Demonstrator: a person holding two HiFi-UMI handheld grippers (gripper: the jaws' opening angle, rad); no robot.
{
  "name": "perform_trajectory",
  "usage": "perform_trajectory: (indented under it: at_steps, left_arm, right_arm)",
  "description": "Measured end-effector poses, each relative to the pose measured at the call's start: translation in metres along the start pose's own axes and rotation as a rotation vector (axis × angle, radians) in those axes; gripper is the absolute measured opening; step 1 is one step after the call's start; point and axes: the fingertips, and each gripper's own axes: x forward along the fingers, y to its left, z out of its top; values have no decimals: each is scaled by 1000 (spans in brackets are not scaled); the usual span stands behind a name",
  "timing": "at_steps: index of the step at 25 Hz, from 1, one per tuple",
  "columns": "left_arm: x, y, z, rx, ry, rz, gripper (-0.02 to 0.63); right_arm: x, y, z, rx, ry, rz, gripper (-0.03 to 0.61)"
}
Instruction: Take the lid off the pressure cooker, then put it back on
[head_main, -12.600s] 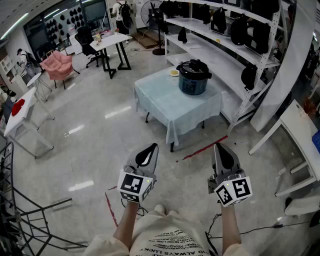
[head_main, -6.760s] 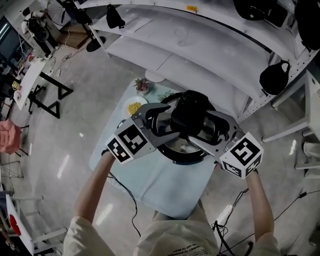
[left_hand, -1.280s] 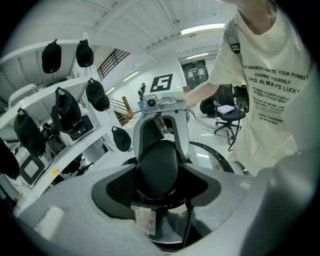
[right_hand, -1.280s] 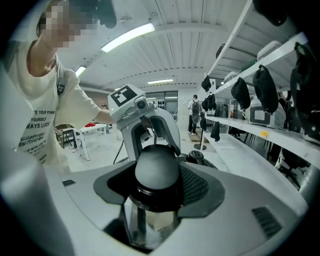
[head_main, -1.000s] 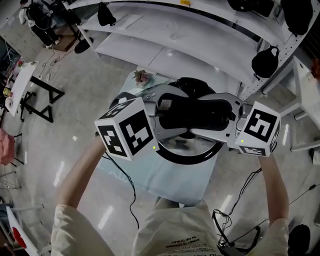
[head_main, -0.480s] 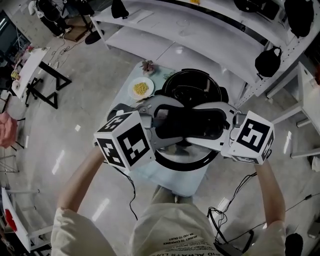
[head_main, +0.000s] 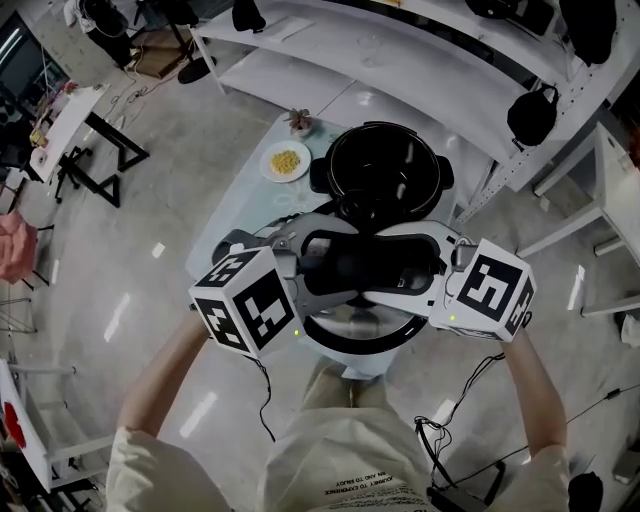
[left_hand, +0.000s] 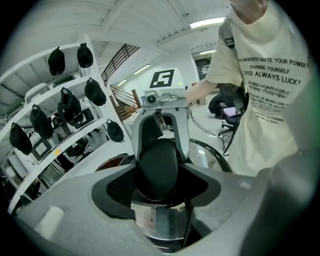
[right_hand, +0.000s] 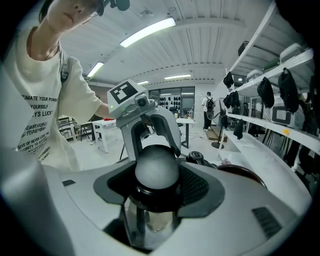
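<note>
Closest to you, below your pale printed shirt (head_main: 345, 480), both forearms reach forward and meet over the near edge of the table (head_main: 232, 218). Your left gripper (head_main: 352, 258) and right gripper (head_main: 395, 265) face each other from opposite sides. Between them they clamp the black knob (head_main: 372, 262) on top of the lid (head_main: 352, 328).

In the left gripper view, the left gripper (left_hand: 157, 176) has its jaws spread wide, with both pads pressed against the sides of the knob (left_hand: 158, 162). The right gripper (left_hand: 162, 125) comes in from the far side. The right gripper view shows the same from the other side. There the right gripper (right_hand: 157, 186) also stands wide, its pads bearing on the rounded knob (right_hand: 156, 167). The left gripper (right_hand: 149, 125) is opposite it.

So you hold the lid in the air, level, off the pot and on your side of it. Its rim overhangs the table's near edge.

Just beyond the lid, the pressure cooker (head_main: 385, 172) stands open on the table, its dark inside showing. To its left lies a small plate (head_main: 285, 161) with yellow food. A little potted plant (head_main: 299, 122) sits just past that. Farthest off run the white shelves (head_main: 330, 80), with a black bag (head_main: 530, 115) at the right.
</note>
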Motion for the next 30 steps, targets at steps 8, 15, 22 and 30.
perform_trajectory:
  at_steps: [8,15,22,30]
  left_arm:
    - [4,-40,-16,-37,36,8,275]
    - [8,-68,-37,-84,69,0,275]
    - [29,-84,-64,-120,101,-35,275]
    - [62,-99,-105,-164,117,-72,275]
  right_arm:
    - [14,35,-20,9,15,29,273]
    - [33,58,-39,25,9,66,273]
    - [51,62,-72,61,0,93,273]
    - [78,61,-118,99,17,113,273]
